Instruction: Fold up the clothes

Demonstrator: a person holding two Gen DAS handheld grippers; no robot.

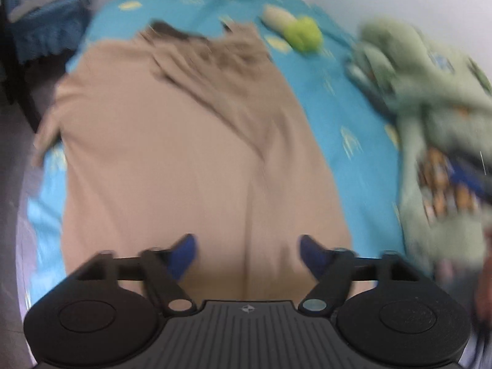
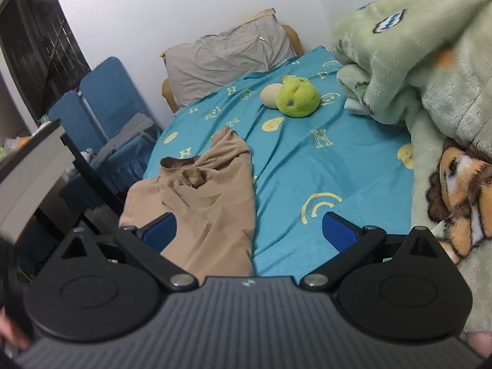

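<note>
Left gripper [image 1: 248, 250]: jaws stood wide apart, nothing between the blue pads [image 1: 184, 253]; it hung above the near end of the trousers (its view was smeared by motion blur).

Right gripper [image 2: 249, 230]: also spread wide and holding nothing, blue pads [image 2: 336, 229] well apart; the left pad showed over the trousers' near end, the right one over bare sheet.

Trousers [image 1: 172, 153]: a tan pair lay lengthwise on the bed, along its left side, legs toward the cameras and the rumpled waistband [image 2: 196, 166] at the far end. The left wrist view showed them mostly flat with a long crease running down the middle; the upper part was bunched and wrinkled. Their left edge reached the edge of the bed.

Sheet [image 2: 307, 160]: turquoise with yellow letters and smiley faces, covering the bed under the trousers.

Plush [image 2: 296, 97]: a green soft toy with a cream part beside it sat on the sheet beyond the trousers, well apart from them.

Blanket [image 2: 430, 70]: pale green fleece with cartoon prints, heaped along the right side of the bed, clear of the trousers (a tiger figure showed on its near part).

Pillow [image 2: 227, 55]: grey, propped at the head of the bed against the wall.

Chair [image 2: 101, 113]: blue, standing just beside the bed on the left, with grey cloth draped on it.
</note>
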